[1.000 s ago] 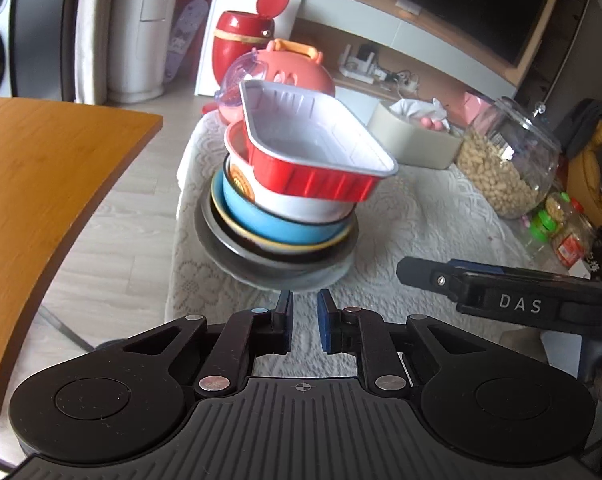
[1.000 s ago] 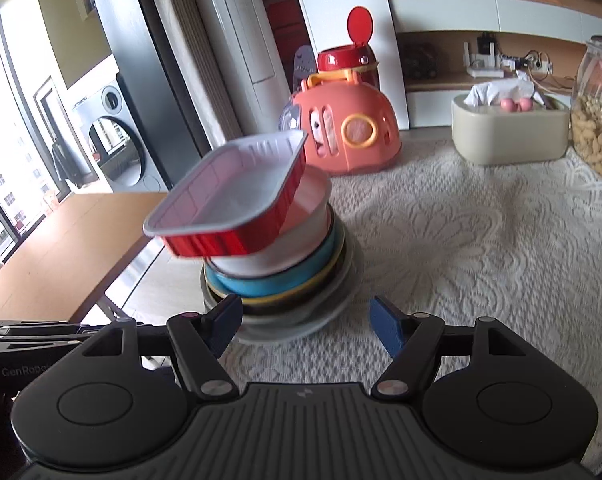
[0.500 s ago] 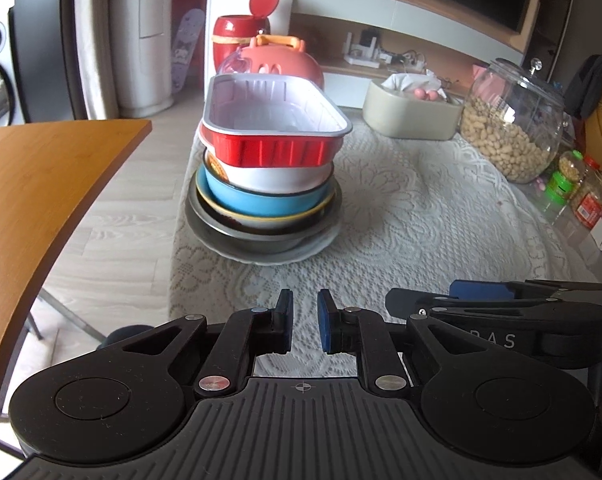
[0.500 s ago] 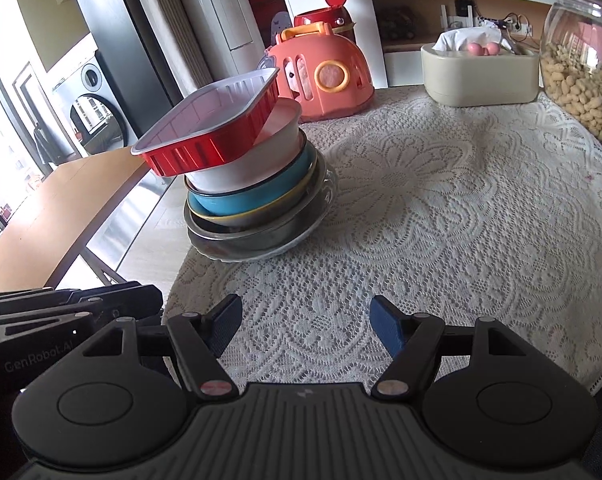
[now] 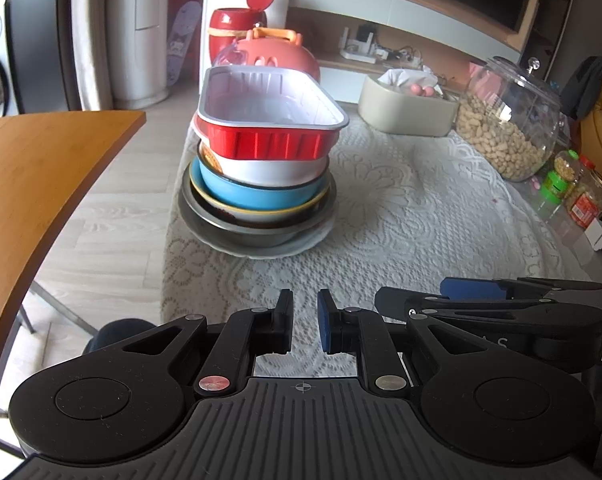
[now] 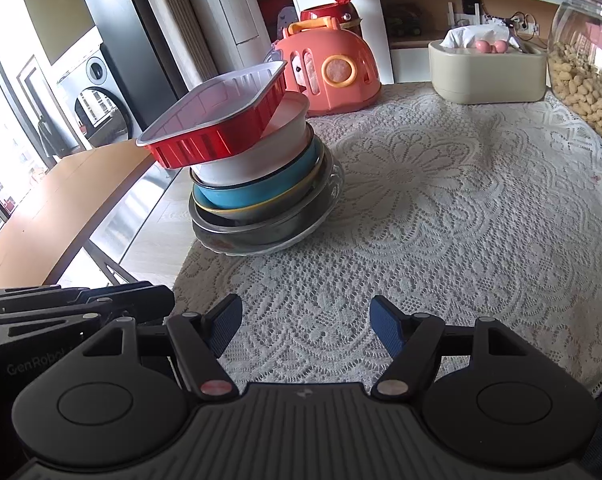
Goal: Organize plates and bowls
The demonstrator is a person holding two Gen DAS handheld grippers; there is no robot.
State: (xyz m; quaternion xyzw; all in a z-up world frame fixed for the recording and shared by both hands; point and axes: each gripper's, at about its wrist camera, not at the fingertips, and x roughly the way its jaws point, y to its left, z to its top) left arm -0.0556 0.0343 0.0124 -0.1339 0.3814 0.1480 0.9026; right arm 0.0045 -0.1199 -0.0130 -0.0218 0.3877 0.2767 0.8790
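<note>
1. Since the frames a second ago, I have drawn both grippers back from the stack of dishes (image 5: 261, 184); it now sits farther off and smaller in both wrist views, and more of the lace tablecloth (image 6: 441, 208) shows between me and it.
2. The stack stands near the table's left edge, beside the gap to the wooden table (image 5: 41, 168). From the bottom: a pale plate (image 6: 297, 240), a grey metal bowl (image 5: 237, 232), a yellow-rimmed bowl, a blue bowl (image 5: 257, 194), a white bowl (image 6: 261, 156), and on top the red foil tray (image 5: 269, 124).
3. In the right wrist view the tray sits tilted and overhangs the white bowl toward the left. Judgement: stacking looks essentially done; the tray seating is the weak point.
4. Left gripper (image 5: 303, 326): fingers nearly together with a narrow gap, holding nothing, low over the cloth and aimed at the stack.
5. Right gripper (image 6: 305, 326): fingers wide apart, empty, level with the left and just beside it; each shows in the other's view.
6. To finish well, I would approach slowly with the right gripper, nudge the tray's overhanging end toward the centre, and avoid pushing the stack toward the table edge.
7. Risk: the light foil could slide off or dent if gripped hard.
</note>
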